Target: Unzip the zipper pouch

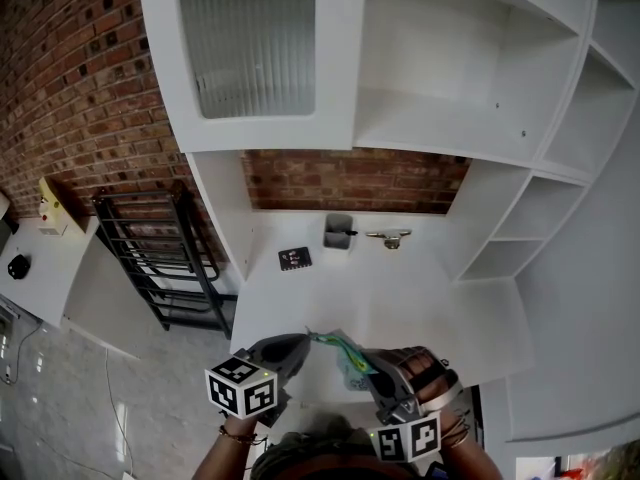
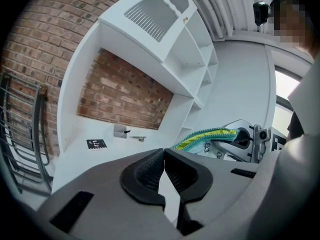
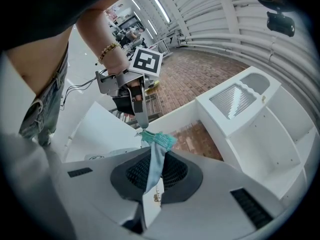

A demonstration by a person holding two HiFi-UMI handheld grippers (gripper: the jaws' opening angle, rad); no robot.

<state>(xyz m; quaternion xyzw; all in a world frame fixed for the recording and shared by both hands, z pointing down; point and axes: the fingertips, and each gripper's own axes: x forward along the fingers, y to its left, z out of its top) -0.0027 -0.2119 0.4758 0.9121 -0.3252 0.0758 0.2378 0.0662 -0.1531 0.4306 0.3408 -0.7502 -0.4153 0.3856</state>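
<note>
Pinching soft, light pouch [image 1: 348, 356] over desk [image 1: 400, 298] edge in right gripper [image 3: 154, 159] jaws; left gripper [image 2: 163, 156] jaws pressed together at zipper [image 2: 207, 134] end, grip there unclear. Likely floppy: keep fabric taut beside zipper.

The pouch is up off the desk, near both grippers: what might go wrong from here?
1. The left gripper has its jaws shut with nothing between them. The zipper pouch sits off to its side, so a pull now would likely open nothing.
2. The right gripper pinches only a thin fold of fabric, with the pouch above the desk. A hard tug may slip it free.
</note>
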